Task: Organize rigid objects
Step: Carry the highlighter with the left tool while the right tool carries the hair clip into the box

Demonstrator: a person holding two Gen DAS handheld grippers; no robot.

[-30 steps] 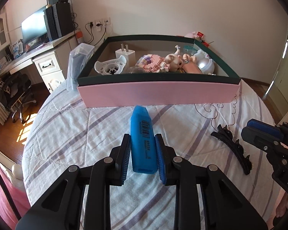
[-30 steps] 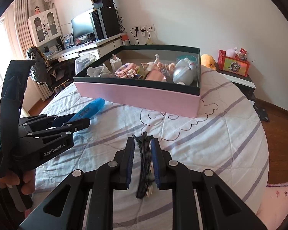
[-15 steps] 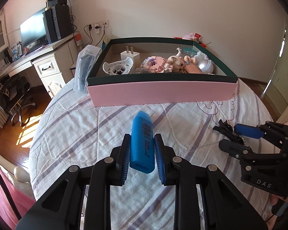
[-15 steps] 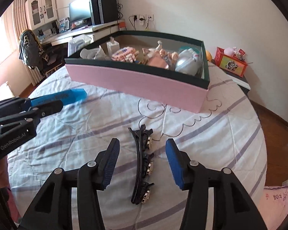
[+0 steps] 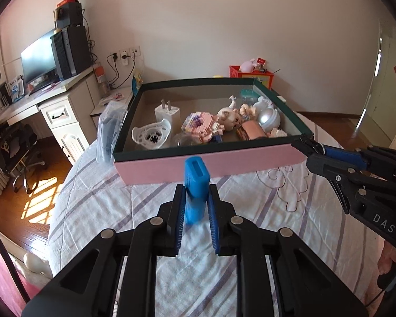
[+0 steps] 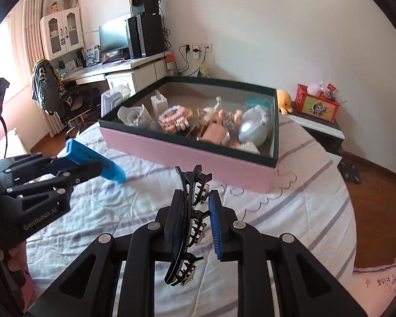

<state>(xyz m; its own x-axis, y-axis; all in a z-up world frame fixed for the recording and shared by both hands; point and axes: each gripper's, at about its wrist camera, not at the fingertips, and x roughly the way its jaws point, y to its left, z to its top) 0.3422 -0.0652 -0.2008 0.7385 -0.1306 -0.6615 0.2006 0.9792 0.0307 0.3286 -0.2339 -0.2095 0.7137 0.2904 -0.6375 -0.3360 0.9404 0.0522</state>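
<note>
A pink box point(image 5: 211, 163) with a dark green rim sits across the middle of both views on a striped bedspread point(image 5: 97, 206), and it already holds a jumble of small hard things, among them a white plug point(image 5: 168, 112), a round white part point(image 5: 151, 135) and some dolls point(image 5: 231, 117). From that, the box looks to be the collecting place, and both tools are raised in front of its near wall so their loads can go over the rim next. In the left-wrist view the left gripper point(image 5: 195, 206) fills the lower centre of the frame, its jaws drawn in tight on a blue marker point(image 5: 196, 185), which stands nearly on end between the pads with its cap end up against the pink wall (it shows clear of the bedspread in the right-wrist view, at left centre). The right gripper point(image 6: 195, 219), low in the centre of its own view, has just been closing its jaws, and they now pinch a black hair clip point(image 6: 191, 211) that runs lengthwise between the pads, its toothed tip poking out ahead toward the box and its tail hanging back below the fingers. The clip also looks lifted off the cloth. In the left-wrist view the same tool reaches in from the right edge, with its tip near the box's right front corner. Neither load is over the box yet.
</note>
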